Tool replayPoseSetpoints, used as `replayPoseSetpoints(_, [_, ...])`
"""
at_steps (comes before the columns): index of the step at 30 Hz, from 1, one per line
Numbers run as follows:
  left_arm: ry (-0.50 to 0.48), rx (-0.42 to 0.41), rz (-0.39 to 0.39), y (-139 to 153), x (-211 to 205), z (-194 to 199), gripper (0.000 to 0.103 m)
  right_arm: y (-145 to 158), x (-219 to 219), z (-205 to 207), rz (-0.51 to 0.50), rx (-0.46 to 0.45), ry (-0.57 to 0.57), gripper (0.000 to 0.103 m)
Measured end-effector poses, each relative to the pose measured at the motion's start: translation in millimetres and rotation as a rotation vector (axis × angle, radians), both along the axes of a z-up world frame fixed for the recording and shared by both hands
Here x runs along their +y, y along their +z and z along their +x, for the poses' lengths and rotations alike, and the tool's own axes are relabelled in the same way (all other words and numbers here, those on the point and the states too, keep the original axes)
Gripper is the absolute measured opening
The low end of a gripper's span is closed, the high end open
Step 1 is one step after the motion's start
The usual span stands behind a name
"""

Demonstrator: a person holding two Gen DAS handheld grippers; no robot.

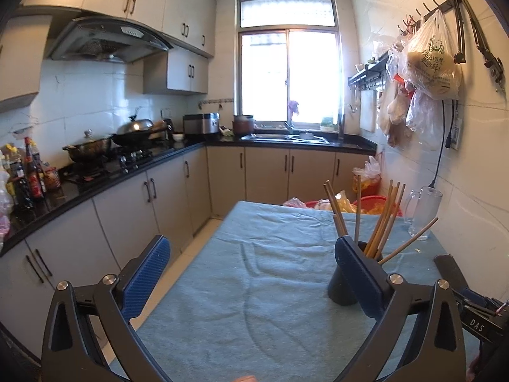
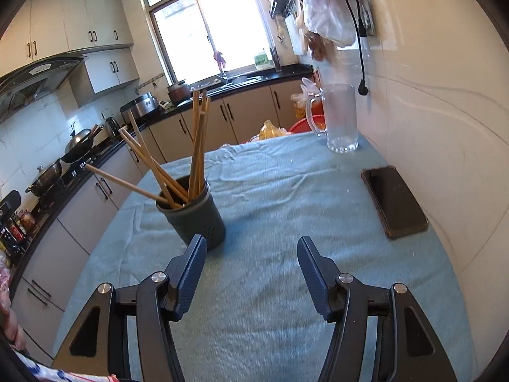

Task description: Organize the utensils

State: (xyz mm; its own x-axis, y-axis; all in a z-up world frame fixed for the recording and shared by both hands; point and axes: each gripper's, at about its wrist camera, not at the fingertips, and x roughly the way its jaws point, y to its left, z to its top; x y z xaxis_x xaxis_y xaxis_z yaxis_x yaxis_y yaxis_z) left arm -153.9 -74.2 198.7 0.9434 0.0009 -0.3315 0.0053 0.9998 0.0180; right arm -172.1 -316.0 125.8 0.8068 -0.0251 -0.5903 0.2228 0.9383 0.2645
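A dark cylindrical utensil holder (image 1: 342,286) (image 2: 194,219) stands upright on the blue cloth-covered table (image 1: 248,286) (image 2: 286,197). Several wooden chopsticks (image 1: 381,219) (image 2: 197,146) stick out of it, fanned apart. My left gripper (image 1: 251,245) is open very wide over the cloth with nothing between its fingers. The holder sits just behind its right finger (image 1: 359,273), which covers part of it. My right gripper (image 2: 251,242) is open and empty, with the holder just beyond its left finger (image 2: 191,270).
A clear glass mug (image 1: 424,213) (image 2: 342,121) stands at the table's far right corner. A dark phone (image 2: 394,200) lies by the right wall. A kitchen counter (image 1: 95,184) with pots and bottles runs along the left. Red basins (image 1: 375,203) sit beyond the table.
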Motion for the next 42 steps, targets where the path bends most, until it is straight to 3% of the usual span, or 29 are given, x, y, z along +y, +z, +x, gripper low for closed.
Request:
replayPoseSetpoints(15, [-0.068, 0.019, 0.016, -16, -16, -26, 0.103, -8, 31, -20, -0.072, 0.025, -0.008, 0.066])
replayPoseSetpoints(23, [-0.117, 0.135, 0.027, -36, -30, -24, 0.103, -14, 41, -22, -0.097, 0.046, -0.012, 0.068])
replayPoseSetpoints(30, [-0.103, 0.230, 0.035, -55, -36, -16, 0.103, -17, 40, -23, -0.117, 0.060, -0.038, 0.069])
replayPoseSetpoints(42, [-0.112, 0.324, 0.033, -75, -36, -7, 0.103, -21, 39, -22, -0.139, 0.069, -0.052, 0.072])
